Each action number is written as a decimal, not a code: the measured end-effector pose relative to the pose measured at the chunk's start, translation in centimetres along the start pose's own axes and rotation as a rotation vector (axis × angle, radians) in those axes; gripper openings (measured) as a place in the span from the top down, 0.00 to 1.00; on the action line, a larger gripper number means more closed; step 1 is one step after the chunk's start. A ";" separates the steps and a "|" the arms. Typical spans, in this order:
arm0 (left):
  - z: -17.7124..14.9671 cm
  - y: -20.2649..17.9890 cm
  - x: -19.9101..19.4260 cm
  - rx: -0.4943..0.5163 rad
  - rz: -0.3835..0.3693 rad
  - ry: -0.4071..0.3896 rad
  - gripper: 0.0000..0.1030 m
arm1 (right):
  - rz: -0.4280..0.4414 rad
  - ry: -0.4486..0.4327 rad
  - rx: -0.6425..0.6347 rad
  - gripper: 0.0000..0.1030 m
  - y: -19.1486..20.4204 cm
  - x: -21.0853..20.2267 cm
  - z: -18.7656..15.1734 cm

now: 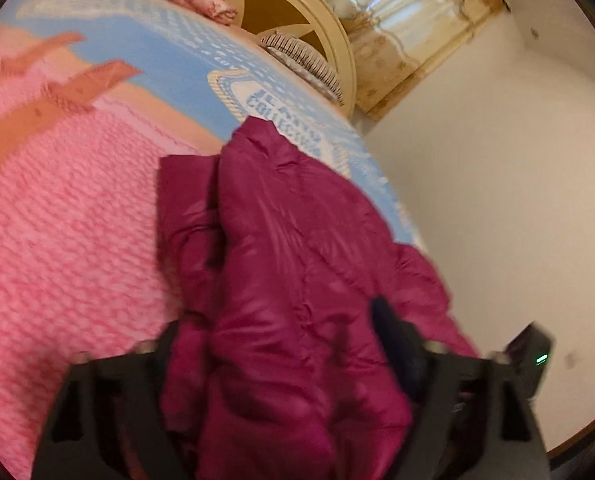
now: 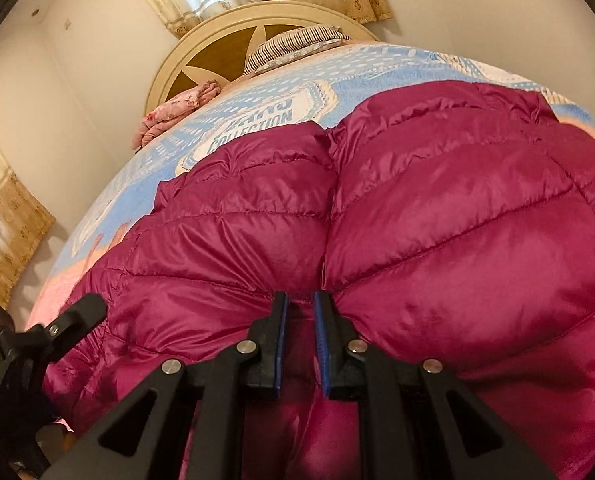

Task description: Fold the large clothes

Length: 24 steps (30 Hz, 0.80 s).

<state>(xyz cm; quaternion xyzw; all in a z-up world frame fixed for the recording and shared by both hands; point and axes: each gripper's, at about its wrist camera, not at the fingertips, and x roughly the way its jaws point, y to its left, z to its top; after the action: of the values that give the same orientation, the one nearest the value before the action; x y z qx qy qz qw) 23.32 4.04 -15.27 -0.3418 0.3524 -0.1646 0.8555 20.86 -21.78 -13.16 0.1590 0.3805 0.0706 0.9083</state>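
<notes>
A big dark-pink puffy jacket [image 2: 437, 208] lies on the bed [image 2: 257, 92], on top of a blue and pink blanket [image 1: 77, 220]. In the right wrist view the jacket fills the middle and the 3 o'clock side, with its shiny padded rows running across. The right gripper [image 2: 300, 312] is at 6 o'clock, and its two blue-padded fingers [image 2: 280, 336] pinch a small fold of the jacket's edge between them, clamped tight on the cloth. In the left wrist view the picture is blurry. The jacket [image 1: 281, 280] hangs in a bunch from the middle down to 6 o'clock, and the left gripper [image 1: 281, 364] has a thick wad of it stuffed between its two black fingers, so it is grasping the jacket too. At 12 o'clock in the right wrist view stands a round cream headboard [image 2: 201, 36] with a striped pillow [image 2: 293, 42] against it. A pink flowered cloth [image 2: 177, 114] lies folded at about 10 o'clock.
</notes>
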 end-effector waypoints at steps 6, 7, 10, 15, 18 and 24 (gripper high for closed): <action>0.7 -0.3 -1.3 -0.076 -0.170 -0.009 0.84 | -0.013 0.015 0.000 0.89 0.4 0.2 0.0; 0.8 -0.7 -1.6 -0.066 -0.188 -0.012 0.85 | -0.006 0.018 0.016 0.89 0.3 0.2 -0.1; 1.1 -1.9 -2.7 -0.053 -0.222 -0.013 0.86 | 0.026 0.035 0.086 0.89 0.2 0.0 -0.5; 2.0 -1.9 -6.2 -0.026 -0.210 -0.042 0.86 | 0.117 0.104 0.184 0.89 1.7 -0.1 -1.8; 3.1 -1.7 -9.0 0.015 -0.161 -0.076 0.86 | 0.204 0.159 0.218 0.89 4.5 0.4 -3.4; 4.6 -2.8 -13.6 0.134 0.011 -0.157 0.86 | 0.458 0.336 0.175 0.89 12.9 2.8 -6.4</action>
<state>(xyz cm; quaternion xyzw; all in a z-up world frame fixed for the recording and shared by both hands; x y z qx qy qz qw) 17.06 11.30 -4.25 -0.2938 0.2742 -0.1557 0.9023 18.18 -7.43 -14.83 0.3044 0.4846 0.2658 0.7758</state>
